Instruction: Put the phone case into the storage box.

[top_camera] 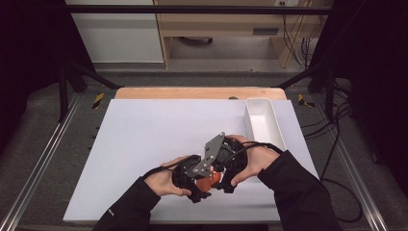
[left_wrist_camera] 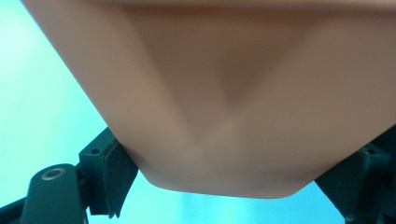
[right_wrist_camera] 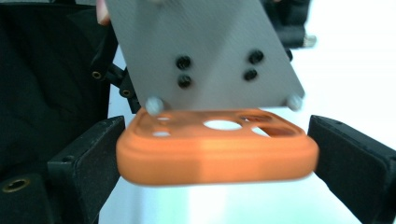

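Note:
An orange flat case [top_camera: 210, 182] with rounded corners and cut-out holes hangs just above the white table sheet [top_camera: 144, 144] near its front edge. My left gripper [top_camera: 203, 186] is shut on it; in the left gripper view the case [left_wrist_camera: 224, 93] is a pale orange blur wedged between both jaws of that gripper [left_wrist_camera: 229, 186]. My right gripper [top_camera: 219, 179] meets it from the right. In the right gripper view the case [right_wrist_camera: 215, 154] lies between the spread jaws of that gripper [right_wrist_camera: 217, 161], pads at its edges without pressing. The left gripper's grey plate [right_wrist_camera: 205, 56] hangs over it.
A long white bin [top_camera: 262, 122] stands at the right back of the sheet. Black frame posts and cables [top_camera: 337, 144] flank the table. A wooden table edge [top_camera: 197, 93] runs behind the sheet. Both sleeves come in from the bottom.

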A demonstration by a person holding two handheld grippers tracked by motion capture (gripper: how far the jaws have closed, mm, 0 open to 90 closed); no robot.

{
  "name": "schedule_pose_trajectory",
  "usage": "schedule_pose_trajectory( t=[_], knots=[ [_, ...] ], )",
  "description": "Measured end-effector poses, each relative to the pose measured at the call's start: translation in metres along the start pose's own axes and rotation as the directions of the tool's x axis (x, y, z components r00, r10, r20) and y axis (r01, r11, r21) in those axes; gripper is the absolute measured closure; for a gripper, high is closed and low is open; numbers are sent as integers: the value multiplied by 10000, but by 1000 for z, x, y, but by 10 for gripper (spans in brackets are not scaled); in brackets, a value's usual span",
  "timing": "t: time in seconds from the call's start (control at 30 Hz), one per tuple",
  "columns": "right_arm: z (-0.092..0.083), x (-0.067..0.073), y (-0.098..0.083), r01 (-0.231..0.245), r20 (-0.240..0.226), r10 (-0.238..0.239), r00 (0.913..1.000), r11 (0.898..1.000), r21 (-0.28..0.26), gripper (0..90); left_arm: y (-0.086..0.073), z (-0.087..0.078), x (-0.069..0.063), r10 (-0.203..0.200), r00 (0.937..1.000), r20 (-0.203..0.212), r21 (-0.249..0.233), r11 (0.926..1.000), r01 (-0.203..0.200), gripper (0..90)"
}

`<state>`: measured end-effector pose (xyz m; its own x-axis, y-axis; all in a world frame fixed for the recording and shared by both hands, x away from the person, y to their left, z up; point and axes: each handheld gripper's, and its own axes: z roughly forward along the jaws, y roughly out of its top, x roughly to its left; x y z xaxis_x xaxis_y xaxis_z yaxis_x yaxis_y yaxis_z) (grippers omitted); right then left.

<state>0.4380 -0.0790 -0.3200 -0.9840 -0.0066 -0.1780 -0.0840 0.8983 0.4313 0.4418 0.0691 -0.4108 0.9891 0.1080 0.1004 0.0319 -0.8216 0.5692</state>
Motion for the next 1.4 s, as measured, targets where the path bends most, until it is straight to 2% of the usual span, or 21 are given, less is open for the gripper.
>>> schedule_pose_trajectory(
  t=[0.27,0.37,0.57,0.77,0.93,1.17,1.2,1.4],
  knots=[
    [-10,0,-3,-2,178,6,9998,9997,-236,47,-8,-7,1,-228,9997,-85,-196,9996,227,156],
    [-13,-1,-5,-150,266,161,9995,9990,-415,46,-11,-9,2,-231,9997,-88,-225,9995,229,156],
    [-17,-2,-12,-280,388,306,9988,9974,-672,42,-18,-12,2,-505,9987,-102,-585,9970,498,156],
    [-19,-3,-22,-594,451,644,9969,9926,-1056,40,-23,-13,0,-583,9983,-36,-850,9947,577,155],
    [-19,-3,-30,-834,454,919,9947,9832,-1625,37,-28,-15,1,-707,9975,15,-1085,9916,704,155],
    [-17,-4,-39,-1239,416,1383,9895,9610,-2472,38,-31,-17,-1,-877,9961,-25,-1359,9869,865,155],
    [-16,-4,-40,-1237,439,1388,9893,9604,-2497,37,-31,-17,-1,-877,9961,-46,-1401,9864,862,155],
    [-11,-2,-46,-1503,181,1638,9863,9392,-3087,34,-34,-21,0,-1095,9940,81,-1852,9766,1091,155]
  ],
)
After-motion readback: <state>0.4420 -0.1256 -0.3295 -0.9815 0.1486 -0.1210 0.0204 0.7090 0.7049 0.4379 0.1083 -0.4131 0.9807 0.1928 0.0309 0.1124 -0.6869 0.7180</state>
